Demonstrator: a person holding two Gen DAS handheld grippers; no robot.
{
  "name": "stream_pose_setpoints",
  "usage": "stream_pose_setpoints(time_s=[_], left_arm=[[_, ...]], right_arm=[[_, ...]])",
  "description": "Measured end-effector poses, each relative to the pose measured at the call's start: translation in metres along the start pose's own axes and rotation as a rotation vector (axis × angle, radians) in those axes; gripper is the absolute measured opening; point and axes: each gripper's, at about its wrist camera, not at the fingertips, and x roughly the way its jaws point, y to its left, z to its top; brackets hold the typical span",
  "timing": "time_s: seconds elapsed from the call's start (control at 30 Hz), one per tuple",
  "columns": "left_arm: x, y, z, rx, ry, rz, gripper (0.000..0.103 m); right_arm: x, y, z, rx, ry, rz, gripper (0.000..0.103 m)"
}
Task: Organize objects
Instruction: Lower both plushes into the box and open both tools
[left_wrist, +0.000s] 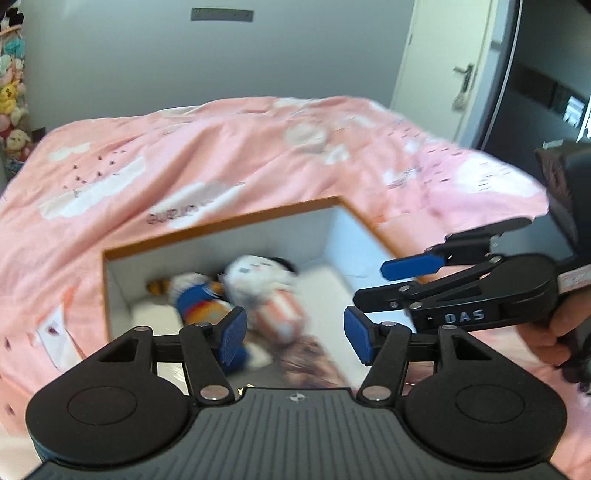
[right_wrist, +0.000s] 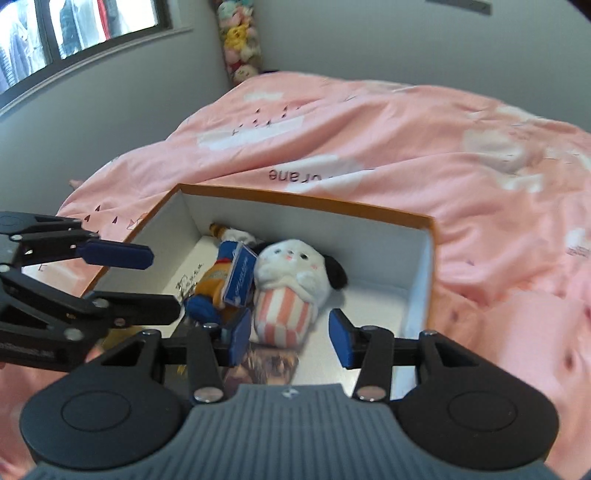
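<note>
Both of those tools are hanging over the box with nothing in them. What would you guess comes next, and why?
Probably pulling back to look for the next thing to tidy. The left tool and right tool are both open and hold nothing, while the white plush dog and the blue and orange plush already lie inside the box on the pink blanket.

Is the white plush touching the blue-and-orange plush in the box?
Touching. The right wrist view shows the white plush lying against the blue-and-orange plush with its blue tag, no gap between them, inside the box.
</note>
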Motion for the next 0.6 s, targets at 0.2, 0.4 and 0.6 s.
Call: stream_pose_setpoints(time_s=[0.2,0.4,0.6], left_arm=[[-0.009,-0.028,-0.028,-0.084,0.017,-0.081,0.069],[0.014,-0.045,-0.066,-0.129,0.158,-0.084,0.067],[0.023,-0.052,-0.093,-0.191,0.223,-0.081,0.06]], right_arm=[[-0.05,-0.001,-0.048,0.052,-0.009,-0.067,0.039],[-0.058,0.015,-0.094,0.035,0.116,-0.091,0.037],[-0.05,0.05,-0.121,-0.135,0.159,-0.189,0.036]])
